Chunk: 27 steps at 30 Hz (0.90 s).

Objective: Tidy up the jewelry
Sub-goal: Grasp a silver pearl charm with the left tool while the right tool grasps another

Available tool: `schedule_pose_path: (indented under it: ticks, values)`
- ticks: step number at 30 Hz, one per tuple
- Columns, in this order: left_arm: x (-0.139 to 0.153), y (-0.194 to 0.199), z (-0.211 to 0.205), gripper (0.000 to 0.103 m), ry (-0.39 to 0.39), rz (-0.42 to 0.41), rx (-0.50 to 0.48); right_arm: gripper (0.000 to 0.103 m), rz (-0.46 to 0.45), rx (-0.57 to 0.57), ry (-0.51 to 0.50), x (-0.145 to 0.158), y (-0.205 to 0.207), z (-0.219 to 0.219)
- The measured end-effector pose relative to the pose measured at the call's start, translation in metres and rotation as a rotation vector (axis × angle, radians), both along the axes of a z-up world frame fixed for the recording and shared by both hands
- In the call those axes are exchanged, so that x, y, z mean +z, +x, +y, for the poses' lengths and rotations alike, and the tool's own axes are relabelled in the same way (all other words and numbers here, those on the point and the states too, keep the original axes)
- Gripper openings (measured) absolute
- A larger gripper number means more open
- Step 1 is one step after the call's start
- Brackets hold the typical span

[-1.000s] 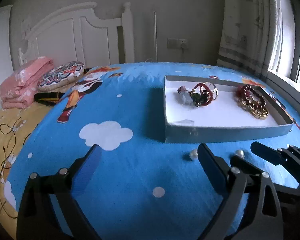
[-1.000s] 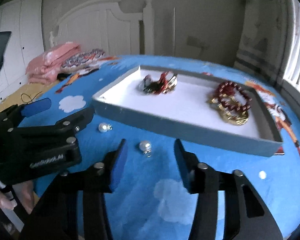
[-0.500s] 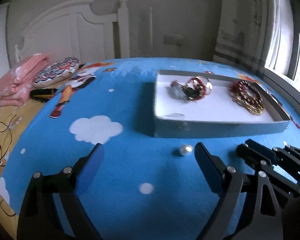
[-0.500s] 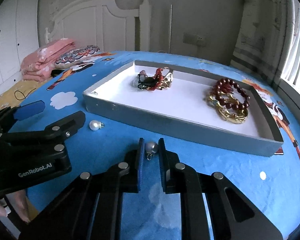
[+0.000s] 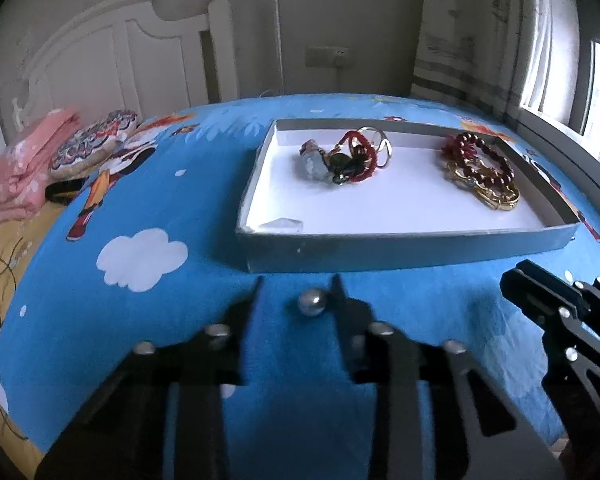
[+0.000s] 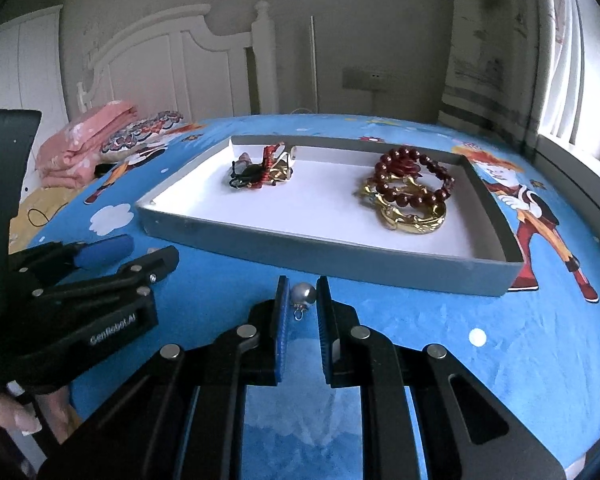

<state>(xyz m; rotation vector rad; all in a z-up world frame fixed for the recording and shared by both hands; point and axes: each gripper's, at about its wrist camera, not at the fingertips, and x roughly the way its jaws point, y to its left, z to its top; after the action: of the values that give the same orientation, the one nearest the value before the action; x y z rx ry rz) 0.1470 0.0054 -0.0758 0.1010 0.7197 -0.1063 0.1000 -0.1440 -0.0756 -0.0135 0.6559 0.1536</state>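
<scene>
A pearl earring [image 6: 303,295] sits between the right gripper's [image 6: 302,312] fingers [image 6: 281,312], on the bed [image 6: 500,340]. Another pearl [image 5: 312,302] lies between the left gripper's [image 5: 298,300] fingers [image 5: 342,300]. Beyond both fingertips stands a tray [image 6: 340,256], holding a bracelet pile [image 6: 408,194] right and a tangled cluster [image 6: 262,170] left.

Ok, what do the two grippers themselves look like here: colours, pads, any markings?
Both are matte black two-finger frames with silver bolt heads. The right gripper has ribbed blue pads. The left gripper is blurred in its own view; the right view shows its blue pad and white "GenRobot.AI" lettering.
</scene>
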Motion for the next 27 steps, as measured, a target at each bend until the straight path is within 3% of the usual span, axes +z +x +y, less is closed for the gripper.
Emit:
schedule_pose_path:
  ticks: [1, 12, 22, 27]
  values:
    - [0.0, -0.001, -0.002, 0.013, 0.009, -0.006, -0.008, 0.014, -0.001, 0.0, 0.003, 0.0, -0.001, -0.001]
    - [0.002, -0.035, -0.013, 0.013, -0.021, -0.086, -0.001, 0.014, -0.011, -0.001, 0.007, 0.0, -0.007, -0.009]
    - [0.026, -0.076, -0.022, 0.013, -0.049, -0.218, 0.013, 0.014, -0.077, -0.034, -0.013, 0.016, -0.031, -0.017]
    - [0.037, -0.078, -0.018, 0.013, -0.077, -0.235, 0.017, 0.014, -0.094, -0.055, -0.011, 0.023, -0.036, -0.023]
